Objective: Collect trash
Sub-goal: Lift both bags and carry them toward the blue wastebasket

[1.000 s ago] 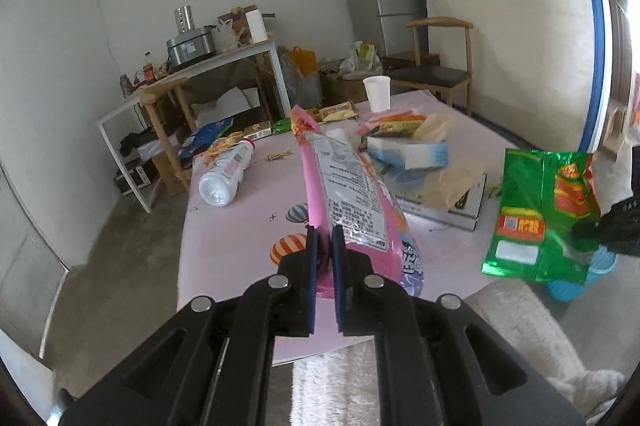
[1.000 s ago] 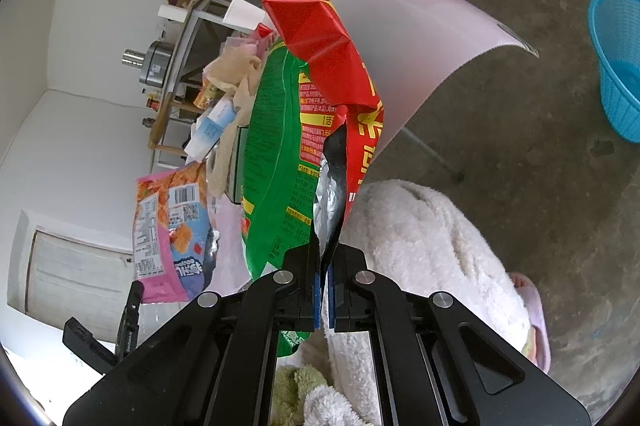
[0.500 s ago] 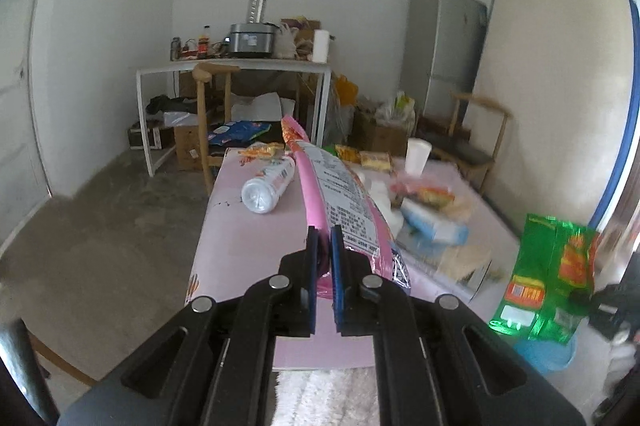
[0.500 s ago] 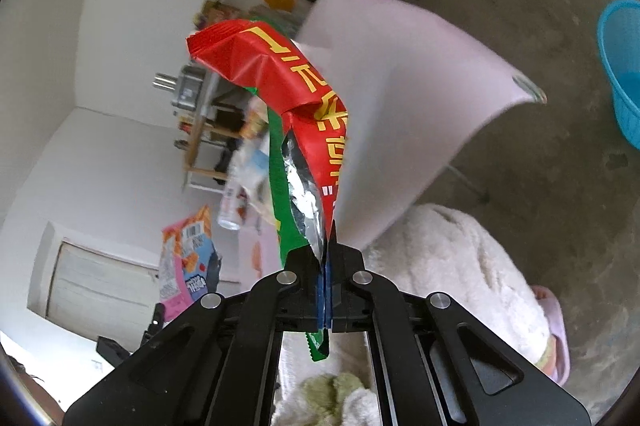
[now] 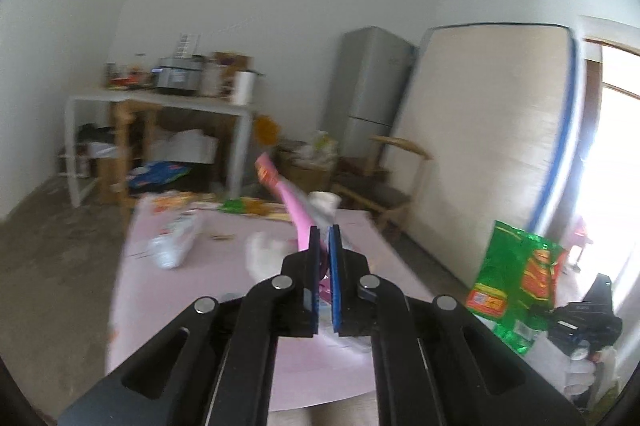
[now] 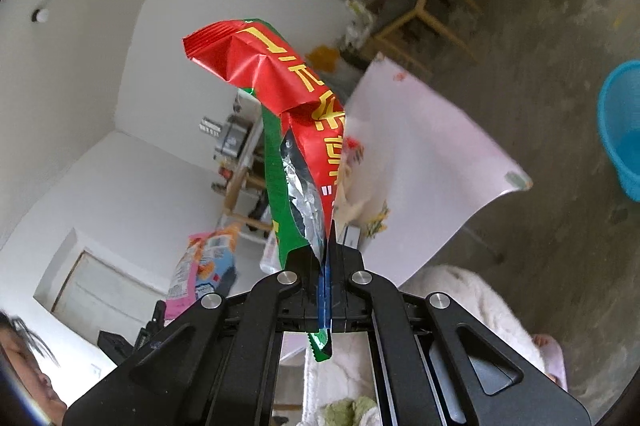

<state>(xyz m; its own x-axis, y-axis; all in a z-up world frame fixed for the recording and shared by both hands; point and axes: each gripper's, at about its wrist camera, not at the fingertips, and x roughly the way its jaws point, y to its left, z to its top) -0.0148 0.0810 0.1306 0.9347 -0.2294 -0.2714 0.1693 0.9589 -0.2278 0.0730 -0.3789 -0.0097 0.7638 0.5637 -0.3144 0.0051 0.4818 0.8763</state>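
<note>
Trash in both grippers, up off the table (image 5: 208,286). Pinching the pink snack bag (image 5: 294,204) by its near edge with the left gripper (image 5: 324,238), jaws closed on the film, the bag slanting up and away over the middle of the pink tabletop. Clamping the green-and-red snack bag (image 6: 288,98) in the right gripper (image 6: 326,246), jaws tight on its torn lower edge, the bag standing up ahead of the fingers, out to the right of the table's near corner. Sitting on the floor at the far right of the right wrist view: the blue basket (image 6: 622,130), well apart from both bags and, by the look of it, the drop spot.

Doing this well, as a judgement: swing the right-hand bag across first, since it hangs nearer the basket. Hold the squeeze until squarely above the rim, then lower before letting go; empty foil likely drifts. Carry the pink bag high to avoid sweeping the bottle (image 5: 176,242) or the paper cup (image 5: 325,202).

Counting now:
- two grippers, two bags held
- one basket
- one bottle lying on its side, left on the table
- one cup at the far end
- flat wrappers along the far edge, too blurred to count
</note>
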